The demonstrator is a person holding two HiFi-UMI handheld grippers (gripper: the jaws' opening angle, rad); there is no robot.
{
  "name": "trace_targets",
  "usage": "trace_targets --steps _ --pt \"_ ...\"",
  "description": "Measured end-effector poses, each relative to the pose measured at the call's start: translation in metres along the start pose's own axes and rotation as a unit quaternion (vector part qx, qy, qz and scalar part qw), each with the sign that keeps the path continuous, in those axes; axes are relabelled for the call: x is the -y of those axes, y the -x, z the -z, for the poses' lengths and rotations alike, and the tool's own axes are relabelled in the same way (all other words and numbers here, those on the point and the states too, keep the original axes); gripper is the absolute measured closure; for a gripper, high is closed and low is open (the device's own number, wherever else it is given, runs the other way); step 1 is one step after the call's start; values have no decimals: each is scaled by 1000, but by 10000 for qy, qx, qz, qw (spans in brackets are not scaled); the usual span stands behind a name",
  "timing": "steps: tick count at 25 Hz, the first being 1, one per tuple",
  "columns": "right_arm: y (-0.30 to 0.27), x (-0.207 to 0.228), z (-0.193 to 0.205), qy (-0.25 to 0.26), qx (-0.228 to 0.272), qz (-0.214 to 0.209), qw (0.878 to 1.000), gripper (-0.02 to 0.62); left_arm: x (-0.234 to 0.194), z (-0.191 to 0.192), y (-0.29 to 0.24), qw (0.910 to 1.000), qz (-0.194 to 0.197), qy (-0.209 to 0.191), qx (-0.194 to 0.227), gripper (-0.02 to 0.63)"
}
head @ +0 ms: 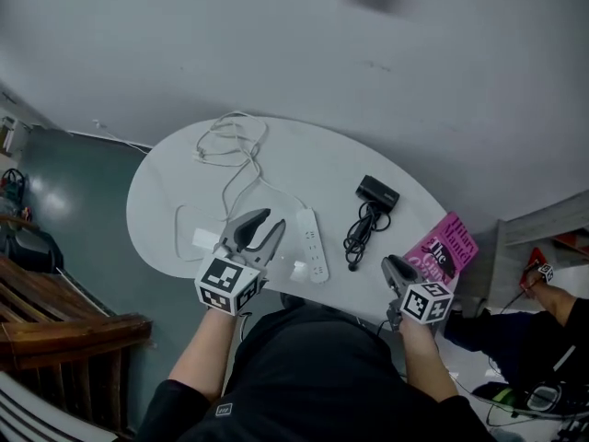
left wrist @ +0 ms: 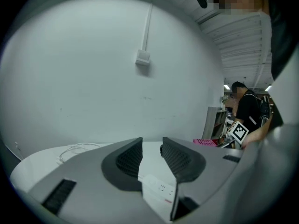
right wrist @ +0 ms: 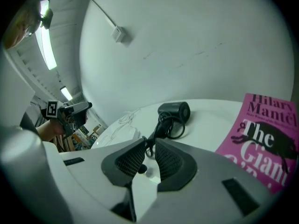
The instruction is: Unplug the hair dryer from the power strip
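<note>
A white power strip (head: pixel 311 244) lies on the white oval table (head: pixel 156 201). The black hair dryer (head: pixel 377 192) rests to its right, and its coiled black cord (head: pixel 361 233) runs down to an end close by the strip's near end. Whether the plug sits in a socket I cannot tell. My left gripper (head: pixel 267 224) hovers just left of the strip, jaws apart, nothing between them; the strip (left wrist: pixel 161 190) shows below them. My right gripper (head: pixel 394 267) is at the table's near right edge. Its jaws (right wrist: pixel 149 146) stand narrowly apart, pointing at the cord (right wrist: pixel 163 127) and dryer (right wrist: pixel 175 111).
A pink book (head: pixel 444 247) overhangs the table's right edge beside my right gripper. A loose white cable (head: pixel 235 141) lies at the table's far left. A wooden bench (head: pixel 55 320) stands on the left, and another person (head: pixel 543 311) sits low on the right.
</note>
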State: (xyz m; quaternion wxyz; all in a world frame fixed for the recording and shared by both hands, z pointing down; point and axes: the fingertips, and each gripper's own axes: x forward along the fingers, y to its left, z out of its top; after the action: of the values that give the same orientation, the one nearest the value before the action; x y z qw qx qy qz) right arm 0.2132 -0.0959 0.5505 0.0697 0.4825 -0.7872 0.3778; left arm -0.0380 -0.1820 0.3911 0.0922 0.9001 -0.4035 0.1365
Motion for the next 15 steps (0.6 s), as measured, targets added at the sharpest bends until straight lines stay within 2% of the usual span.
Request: trace_targets --steps 3,9,15 --pt "2 -8 -34 190 409 -202 9988 535 3 -16 7 9997 -204 -42 105 469" --pt "-6 -50 -101 870 783 -732 9904 548 0 -42 13 9987 -397 -123 308 478" --pt "0 -100 -151 1538 1157 -783 9782 552 -9 -64 28 9979 -383 -170 486 493"
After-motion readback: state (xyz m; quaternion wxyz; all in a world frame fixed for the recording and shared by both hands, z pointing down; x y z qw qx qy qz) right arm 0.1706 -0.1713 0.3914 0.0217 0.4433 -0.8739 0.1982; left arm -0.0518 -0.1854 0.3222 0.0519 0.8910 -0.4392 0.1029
